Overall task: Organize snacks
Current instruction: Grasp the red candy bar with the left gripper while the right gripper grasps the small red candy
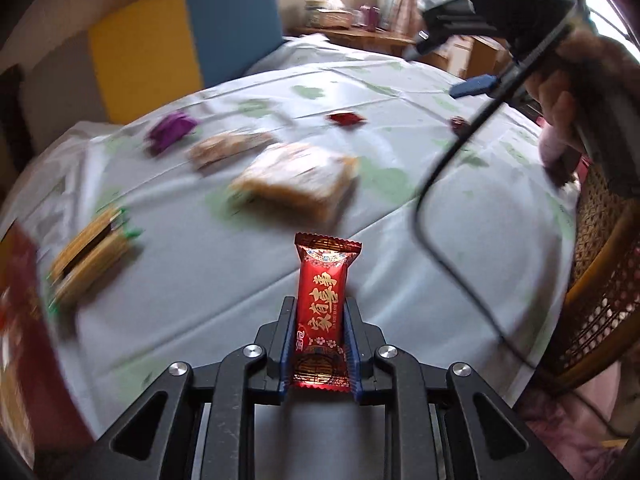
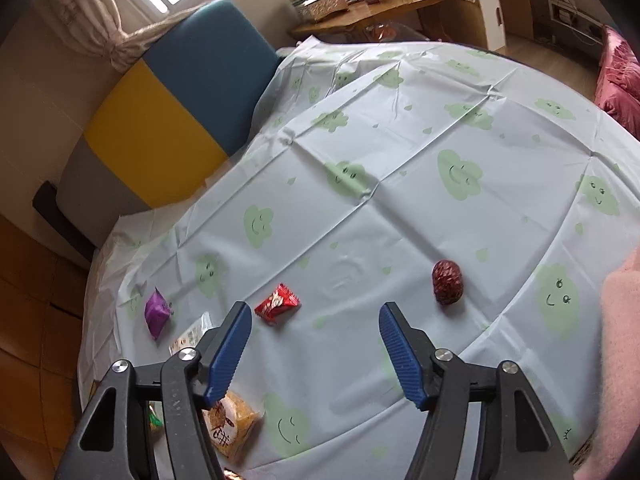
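Your left gripper (image 1: 320,344) has its blue-padded fingers (image 1: 289,344) clamped on a long red foil snack packet with gold characters (image 1: 322,308), which stands upright between them, its crimped top poking up toward twelve o'clock in the left wrist view.

Beyond it, the round surface covered in a pale blue plastic cloth with green smiling clouds (image 1: 240,280) carries the other snacks, all blurred in that view: a large tan biscuit pack in clear wrap (image 1: 296,182) at twelve o'clock from the held packet, a smaller tan wrapped pack (image 1: 228,150) just beyond it toward eleven, a purple crumpled wrapper (image 1: 170,132) further toward ten, and a pair of yellow sticks with green ends (image 1: 90,252) at nine o'clock. A small red foil candy (image 1: 346,118) lies at the far side.

Your right gripper (image 2: 316,352) hovers with its ribbed blue fingers (image 2: 400,356) well apart and nothing between them. In its view the small red foil candy (image 2: 278,304) sits just beyond the finger on the picture's left side, at about eleven o'clock. A dark red netted egg-shaped sweet (image 2: 448,282) lies at one o'clock, apart from the rest.
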